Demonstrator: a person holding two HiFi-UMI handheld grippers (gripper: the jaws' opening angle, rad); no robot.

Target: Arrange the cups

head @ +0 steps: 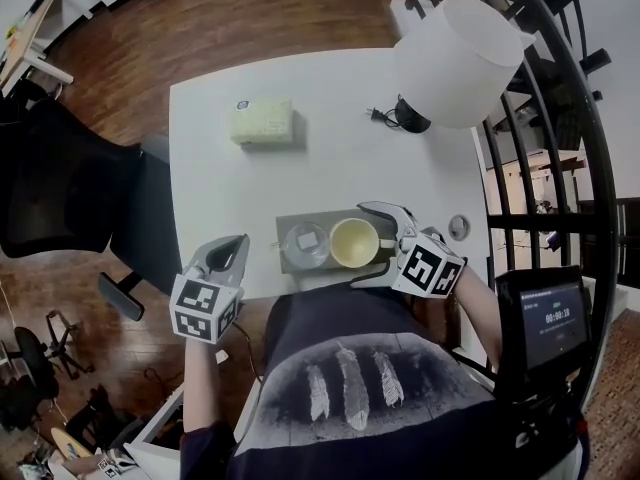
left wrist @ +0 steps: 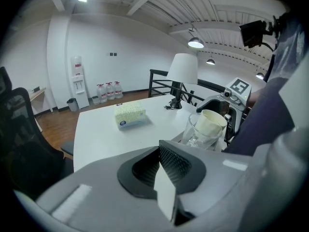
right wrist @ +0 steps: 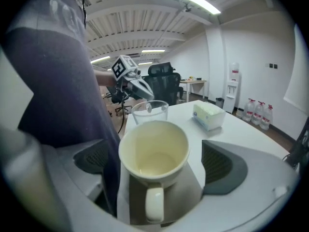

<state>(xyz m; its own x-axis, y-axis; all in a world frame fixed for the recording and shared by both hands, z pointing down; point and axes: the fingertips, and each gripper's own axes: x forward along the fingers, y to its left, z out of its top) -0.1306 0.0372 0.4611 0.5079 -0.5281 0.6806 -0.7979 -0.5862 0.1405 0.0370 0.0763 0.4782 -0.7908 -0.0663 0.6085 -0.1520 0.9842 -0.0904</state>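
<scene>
**Desk:** What is on the table?

**Photographer:** A smooth, round cream ceramic mug [right wrist: 153, 151] stands upright on a flat grey rectangular tray [head: 290, 223] at the near edge of a white table [head: 220, 178]. Its looped handle points back towards the person. Just beside it on the same tray stands a clear glass cup [head: 305, 245] with thin straight walls.

**Desk:** And the grippers?

**Photographer:** The right gripper [head: 378, 245] has its jaws spread wide on either side of the mug. The ribbed dark pads [right wrist: 219, 166] stand clear of the glazed wall, with a gap showing on both sides. The left gripper [left wrist: 164, 178] hangs off the table's near-left edge, well apart from the tray. Its jaws are pressed together with nothing between them, textured pad flat against textured pad.

**Desk:** Anything further back?

**Photographer:** A pale, boxy tissue box [head: 263, 123] lies towards the far side. A lamp [head: 455, 48] with a white drum shade stands at the far right corner, its black base on the tabletop
</scene>
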